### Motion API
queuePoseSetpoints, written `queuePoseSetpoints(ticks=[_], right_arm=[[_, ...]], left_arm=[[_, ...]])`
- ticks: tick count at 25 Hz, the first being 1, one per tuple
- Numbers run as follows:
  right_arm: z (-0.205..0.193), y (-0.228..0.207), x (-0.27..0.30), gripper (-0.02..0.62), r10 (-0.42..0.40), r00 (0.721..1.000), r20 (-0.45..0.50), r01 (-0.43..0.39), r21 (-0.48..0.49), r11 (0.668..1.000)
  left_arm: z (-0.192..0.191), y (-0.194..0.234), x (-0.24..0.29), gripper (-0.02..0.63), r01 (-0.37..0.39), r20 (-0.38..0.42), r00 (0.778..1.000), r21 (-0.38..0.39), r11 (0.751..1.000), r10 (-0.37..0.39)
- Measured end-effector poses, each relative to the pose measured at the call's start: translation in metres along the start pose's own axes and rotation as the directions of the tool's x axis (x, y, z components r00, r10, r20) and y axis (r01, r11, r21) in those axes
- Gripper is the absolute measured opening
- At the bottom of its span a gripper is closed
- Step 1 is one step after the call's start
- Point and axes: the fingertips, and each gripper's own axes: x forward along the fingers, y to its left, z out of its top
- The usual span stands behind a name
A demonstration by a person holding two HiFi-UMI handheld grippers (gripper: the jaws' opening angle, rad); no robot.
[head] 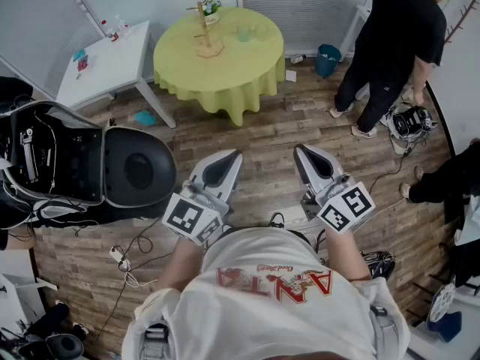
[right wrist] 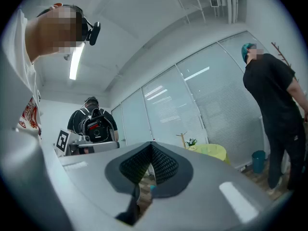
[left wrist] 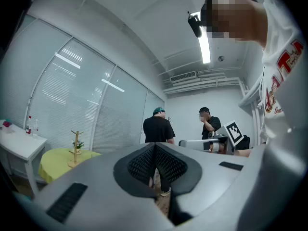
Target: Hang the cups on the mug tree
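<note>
Holding left gripper (head: 227,158) and right gripper (head: 302,154) closed on nothing, you are facing the upright mug tree (head: 204,30) far ahead, nearer the left, cups (head: 245,32) seemingly beside it.

Bare wooden plank floor (head: 262,137) is open straight up to the round table with the yellow-green cloth (head: 247,81), which is mostly free around the wooden mug tree (head: 204,30). A big open black hard case (head: 139,171) and a white rectangular table (head: 112,66) crowd the left side. A person in black clothes (head: 394,43) blocks the right.
</note>
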Motion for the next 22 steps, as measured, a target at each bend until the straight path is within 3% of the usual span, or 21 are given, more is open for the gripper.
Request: queuePoseSetpoints(ticks=[6, 14, 22], right_arm=[[0.004, -0.016, 0.025, -0.008, -0.007, 1.0, -0.012, 0.007, 0.006, 1.0], [0.001, -0.005, 0.005, -0.008, -0.004, 1.0, 0.0, 0.004, -0.001, 1.0], [0.004, -0.01, 0.008, -0.006, 0.048, 0.998, 0.036, -0.05, 0.053, 0.997]], left_arm=[[0.004, 0.023, 0.015, 0.009, -0.009, -0.01, 1.0, -0.007, 1.0, 0.009], [-0.001, 0.002, 0.003, 0.009, -0.009, -0.009, 1.0, 0.011, 1.0, 0.009], [-0.006, 0.008, 0.011, 0.009, -0.015, -0.02, 1.0, -0.008, 1.0, 0.015]])
